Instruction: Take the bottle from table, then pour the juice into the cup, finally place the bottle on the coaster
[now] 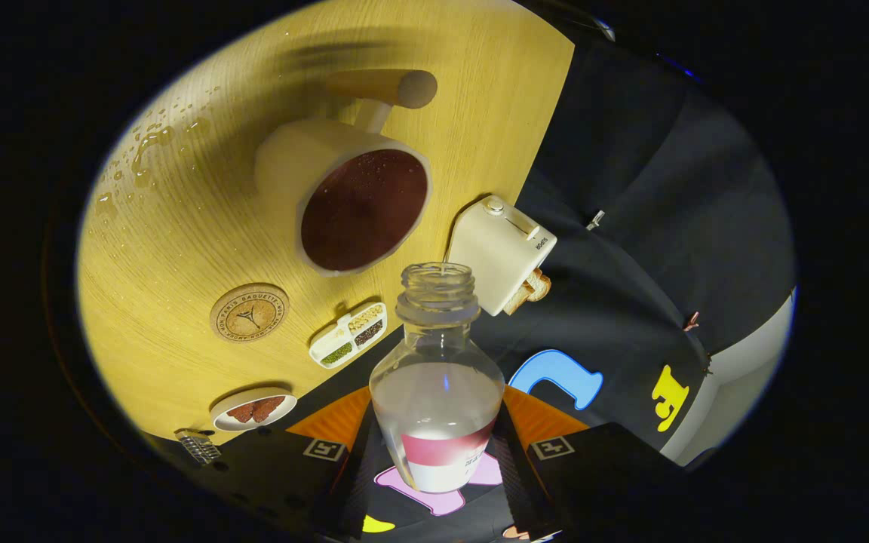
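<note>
Firstly, surface: a light wood-grain table (178,249), seen tilted, with scattered droplets and a small puddle (144,151) on its far part. Behind and beside it hangs the booth's black cloth wall (646,196), with a pale strip of wall or floor (744,377) past the cloth's edge. Items on the table: a cream cup (344,204) with a wooden handle, its inside dark and speckled with drops, lying beyond the fingers; a round cork coaster (249,312) with a printed emblem, near the cup and well apart from the bottle; a small white divided dish (348,334) holding green, dark and pale grains, just beside the coaster; a small plate (253,409) carrying a brown butterfly-shaped piece, at the table's near edge; a little metal ridged object (198,446) next to that plate; a cream toaster (501,253) with bread slices showing at its slot, at the table's edge by the cloth. Gripper (442,460): jaws set narrow and closed against both sides of the bottle (438,377), holding its lower body at the red-and-white label. Bottle: clear, uncapped, neck pointing away from the fingers toward the cup, the open mouth close to the cup's rim though whether above it cannot be told; a cloudy whitish liquid sits in the lower body, the neck clear.
</note>
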`<state>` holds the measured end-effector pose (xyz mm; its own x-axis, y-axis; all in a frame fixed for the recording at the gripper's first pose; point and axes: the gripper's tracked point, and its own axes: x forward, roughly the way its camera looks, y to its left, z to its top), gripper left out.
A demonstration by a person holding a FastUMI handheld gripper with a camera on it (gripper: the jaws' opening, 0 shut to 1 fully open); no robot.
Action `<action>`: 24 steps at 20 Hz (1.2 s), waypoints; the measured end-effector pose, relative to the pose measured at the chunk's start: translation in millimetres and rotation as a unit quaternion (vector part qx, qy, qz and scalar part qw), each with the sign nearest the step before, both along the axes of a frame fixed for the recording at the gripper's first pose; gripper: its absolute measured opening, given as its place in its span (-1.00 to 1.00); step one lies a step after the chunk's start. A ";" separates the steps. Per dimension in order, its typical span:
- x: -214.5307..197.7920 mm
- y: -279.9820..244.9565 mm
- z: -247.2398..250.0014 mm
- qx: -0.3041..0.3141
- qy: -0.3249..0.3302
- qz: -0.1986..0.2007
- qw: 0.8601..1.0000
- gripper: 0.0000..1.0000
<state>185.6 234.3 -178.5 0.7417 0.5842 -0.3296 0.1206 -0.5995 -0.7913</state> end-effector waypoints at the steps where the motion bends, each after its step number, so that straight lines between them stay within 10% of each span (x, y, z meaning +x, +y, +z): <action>1: 2.6 0.0 -2.0 0.007 0.005 0.000 1.000 0.47; 7: 13.4 -16.0 0.5 0.080 0.040 -0.019 0.996 0.48; 11: 6.3 -23.0 4.7 0.212 0.129 -0.089 0.965 0.47; 19: -11.3 -42.9 22.5 0.411 0.297 -0.187 0.841 0.47; 24: 9.7 -68.3 41.0 0.533 0.369 -0.256 0.717 0.47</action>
